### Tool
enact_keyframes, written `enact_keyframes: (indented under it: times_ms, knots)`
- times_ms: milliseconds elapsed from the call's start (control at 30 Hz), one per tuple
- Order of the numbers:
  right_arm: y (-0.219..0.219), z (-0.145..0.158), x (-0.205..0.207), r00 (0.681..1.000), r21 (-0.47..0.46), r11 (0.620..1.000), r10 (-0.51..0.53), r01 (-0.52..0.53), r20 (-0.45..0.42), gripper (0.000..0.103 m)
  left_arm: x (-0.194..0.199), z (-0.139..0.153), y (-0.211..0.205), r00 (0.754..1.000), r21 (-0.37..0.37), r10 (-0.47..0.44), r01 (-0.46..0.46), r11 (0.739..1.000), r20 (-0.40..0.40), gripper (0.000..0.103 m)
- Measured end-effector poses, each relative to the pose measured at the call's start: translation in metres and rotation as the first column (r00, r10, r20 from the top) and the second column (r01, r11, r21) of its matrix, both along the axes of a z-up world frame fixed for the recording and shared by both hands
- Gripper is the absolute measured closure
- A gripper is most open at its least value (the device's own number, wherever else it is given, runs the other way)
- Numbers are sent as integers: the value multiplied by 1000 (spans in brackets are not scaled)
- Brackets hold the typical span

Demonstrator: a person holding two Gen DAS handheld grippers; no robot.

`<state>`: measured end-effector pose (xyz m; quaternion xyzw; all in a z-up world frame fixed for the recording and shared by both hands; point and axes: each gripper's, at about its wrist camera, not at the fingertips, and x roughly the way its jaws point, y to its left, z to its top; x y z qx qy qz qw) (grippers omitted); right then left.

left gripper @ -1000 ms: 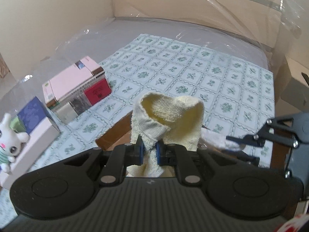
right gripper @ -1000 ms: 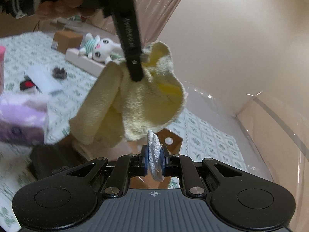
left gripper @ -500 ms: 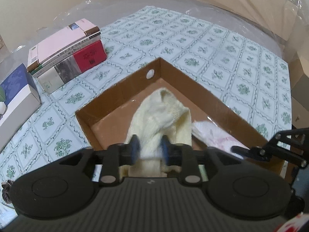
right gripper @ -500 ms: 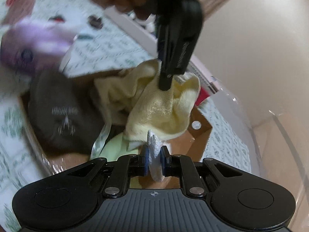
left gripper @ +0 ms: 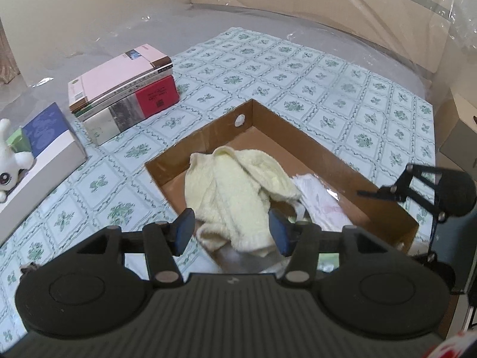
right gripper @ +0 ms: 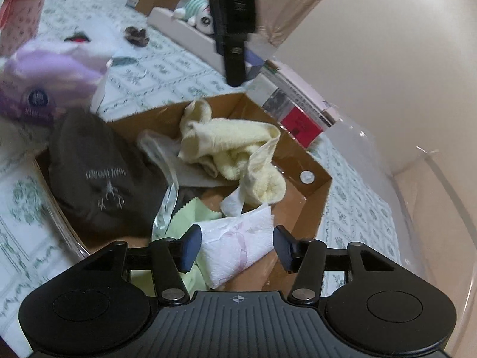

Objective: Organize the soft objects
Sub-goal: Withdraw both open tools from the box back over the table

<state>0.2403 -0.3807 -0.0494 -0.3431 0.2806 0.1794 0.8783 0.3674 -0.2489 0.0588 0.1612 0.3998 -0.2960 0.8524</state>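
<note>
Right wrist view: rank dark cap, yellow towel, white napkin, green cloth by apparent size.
1. dark cap
2. yellow towel
3. white napkin, though it lies nearest the camera, so its size is likely inflated
4. green cloth, partly hidden under the napkin, so unsure

A stack of books (left gripper: pixel 122 89), pink cover on top and a red one beneath, sits at the upper left of the left wrist view on a floral-patterned cloth (left gripper: pixel 298 77). A blue and white box (left gripper: pixel 44 149) lies just left of it. In the right wrist view, a pink carton (right gripper: pixel 21 12) stands at the far upper left corner.
</note>
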Motion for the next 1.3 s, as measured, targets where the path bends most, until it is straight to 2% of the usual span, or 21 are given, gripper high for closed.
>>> enact_keyframes:
  times_ms: [133,233,367,467,667,733,833,967,1133,1300]
  knots:
    - [-1,14,-8,998,49,997,-56,56,1,49,-15,3,9,1000,-4,19,-19,1000,5,52]
    - [-7,28,-11,987,149,976,-154,158,-38,48,-26,4,13,999,-21,39,-39,999,2,52]
    - [-16,44,-20,959,288,915,-260,282,-114,48,-44,1,16,998,-57,64,-64,996,-8,51]
    - [-19,54,-29,943,342,879,-297,332,-152,47,-59,-1,18,996,-84,84,-85,993,-13,50]
    - [-29,67,-55,897,425,790,-374,441,-235,45,-98,-2,25,992,-126,128,-125,984,13,38]
    - [-32,72,-66,885,443,767,-392,465,-250,44,-111,-2,30,989,-150,150,-147,978,13,35]
    - [-33,77,-82,868,468,731,-415,497,-274,35,-131,-1,42,982,-191,187,-181,965,14,32]
    - [-26,82,-103,863,493,708,-420,505,-280,28,-161,-1,59,973,-238,227,-213,948,32,24]
    - [-8,82,-124,860,522,685,-422,509,-285,27,-202,-3,83,950,-268,302,-272,924,80,23]
    - [10,82,-141,861,550,664,-416,507,-292,27,-233,-6,105,936,-291,335,-292,911,109,23]
